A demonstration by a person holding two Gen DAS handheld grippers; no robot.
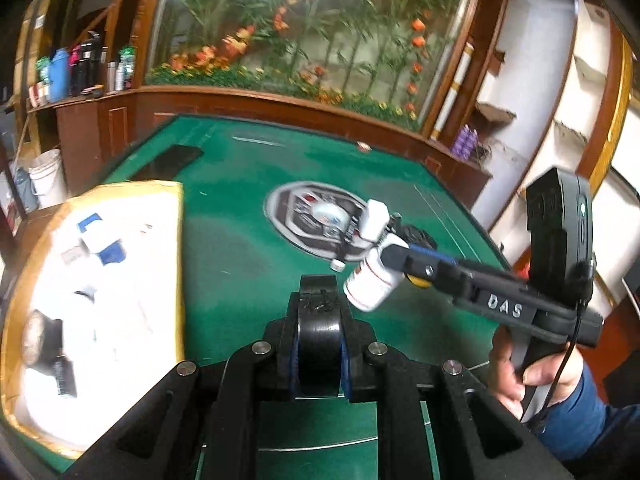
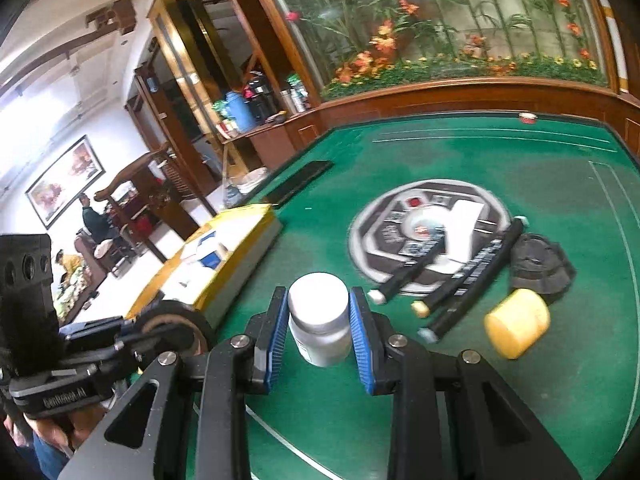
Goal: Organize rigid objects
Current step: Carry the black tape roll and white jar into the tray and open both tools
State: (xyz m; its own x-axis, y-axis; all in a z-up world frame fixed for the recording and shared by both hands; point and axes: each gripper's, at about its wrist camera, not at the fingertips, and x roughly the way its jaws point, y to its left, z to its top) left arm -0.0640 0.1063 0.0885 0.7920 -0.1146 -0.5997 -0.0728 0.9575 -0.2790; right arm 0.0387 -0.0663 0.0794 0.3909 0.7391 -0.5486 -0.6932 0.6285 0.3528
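Ceiling lamp glaring top centre off glass; fisheye bending edges, corners going dark; motion blur smearing bench [image 2: 520, 380] objs.

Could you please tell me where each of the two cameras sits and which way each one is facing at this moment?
Left wrist: on the left gripper, shut on a black roll; faces the green table and flower window; shows the right gripper and hand.
Right wrist: on the right gripper, shut on a white bottle; faces the same table; left gripper at lower left.
Shared: table, bottle, yellow-edged box.
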